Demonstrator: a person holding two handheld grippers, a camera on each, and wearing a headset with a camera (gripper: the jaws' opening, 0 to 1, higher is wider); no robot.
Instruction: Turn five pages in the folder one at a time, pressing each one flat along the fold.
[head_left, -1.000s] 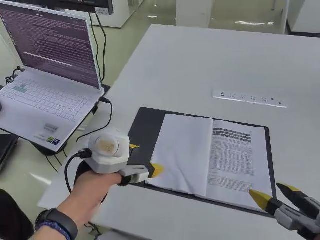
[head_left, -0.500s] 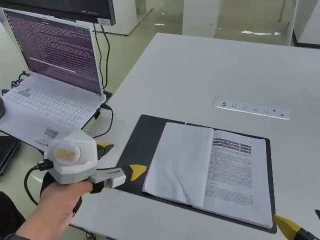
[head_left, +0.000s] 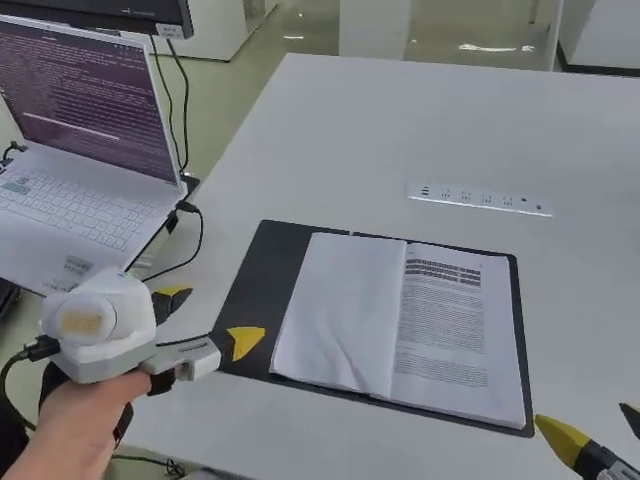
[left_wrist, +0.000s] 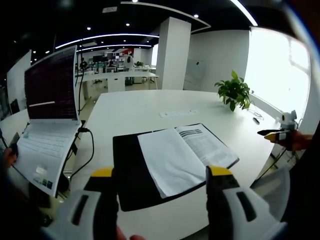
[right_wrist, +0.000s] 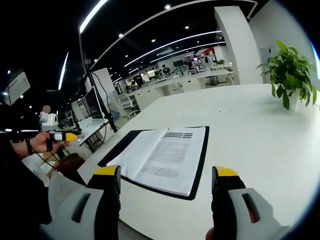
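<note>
The folder (head_left: 385, 315) lies open on the white table (head_left: 400, 120), blank page left of the fold, printed page right. The left gripper (head_left: 208, 316) hangs just off its near-left corner, jaws wide apart and empty (the right gripper (head_left: 597, 428), near right, likewise). A laptop (head_left: 70, 150) sits far left.

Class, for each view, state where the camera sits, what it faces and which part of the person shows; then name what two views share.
Head view: on the person's head, looking down at the folder; the left hand-held gripper and hand show.
Left gripper view: on that gripper, facing the folder; its jaws and the right hand-held gripper show.
Right gripper view: on the right one, facing the folder; its jaws show.
Shared: the folder.
</note>
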